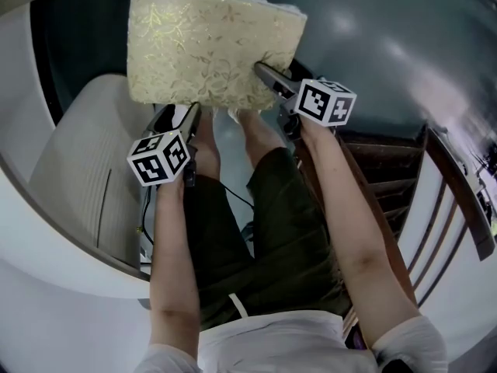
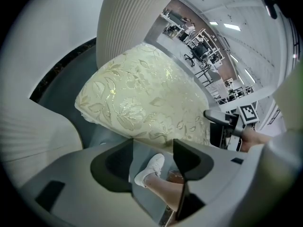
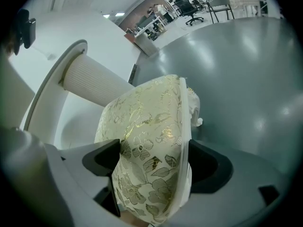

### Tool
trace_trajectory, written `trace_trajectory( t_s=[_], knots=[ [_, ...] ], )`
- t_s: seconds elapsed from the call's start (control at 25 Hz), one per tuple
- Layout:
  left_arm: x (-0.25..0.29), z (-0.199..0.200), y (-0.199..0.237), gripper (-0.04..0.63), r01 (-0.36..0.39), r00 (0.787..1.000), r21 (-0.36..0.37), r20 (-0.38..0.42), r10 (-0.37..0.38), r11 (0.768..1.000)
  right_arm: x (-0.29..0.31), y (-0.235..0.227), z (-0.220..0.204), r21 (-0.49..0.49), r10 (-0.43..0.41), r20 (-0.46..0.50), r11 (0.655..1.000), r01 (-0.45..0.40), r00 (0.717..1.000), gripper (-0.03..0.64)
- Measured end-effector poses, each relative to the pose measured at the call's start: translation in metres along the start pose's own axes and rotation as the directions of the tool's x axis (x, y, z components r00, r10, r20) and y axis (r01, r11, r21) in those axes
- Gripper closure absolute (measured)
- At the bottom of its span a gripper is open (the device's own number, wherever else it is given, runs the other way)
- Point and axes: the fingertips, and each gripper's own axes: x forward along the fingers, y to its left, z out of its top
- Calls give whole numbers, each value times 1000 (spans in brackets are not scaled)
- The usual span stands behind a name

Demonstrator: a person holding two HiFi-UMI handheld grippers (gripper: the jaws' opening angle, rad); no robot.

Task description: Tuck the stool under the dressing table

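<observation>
The stool (image 1: 210, 45) has a cream cushion with a gold flower pattern and stands on the grey floor just ahead of my knees. In the right gripper view the stool (image 3: 151, 126) fills the gap of my right gripper (image 3: 152, 148), whose jaws press on both sides of its near right corner. My left gripper (image 2: 152, 148) is open just below the stool (image 2: 142, 98) at its near left corner, with only the floor and my shoe showing between its jaws. The white dressing table (image 1: 19, 92) curves round on the left, with a ribbed pedestal (image 2: 128, 18).
A dark wooden slatted frame (image 1: 388, 169) stands close at the right. My legs in dark trousers (image 1: 272, 208) and a white shoe (image 2: 151, 169) are right behind the stool. Open grey floor (image 3: 236, 70) lies beyond the stool; office furniture stands far off.
</observation>
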Motion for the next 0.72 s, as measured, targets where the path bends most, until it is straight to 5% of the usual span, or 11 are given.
trace_trajectory(
  t_s=[0.36, 0.72],
  knots=[
    [9, -6, -19, 334, -82, 996, 8, 39, 81, 997, -1, 3, -2, 33, 44, 19, 998, -45, 999, 175],
    [11, -13, -33, 431, -227, 969, -63, 89, 232, 972, 0, 1, -3, 25, 87, 41, 996, -88, 995, 161]
  ],
)
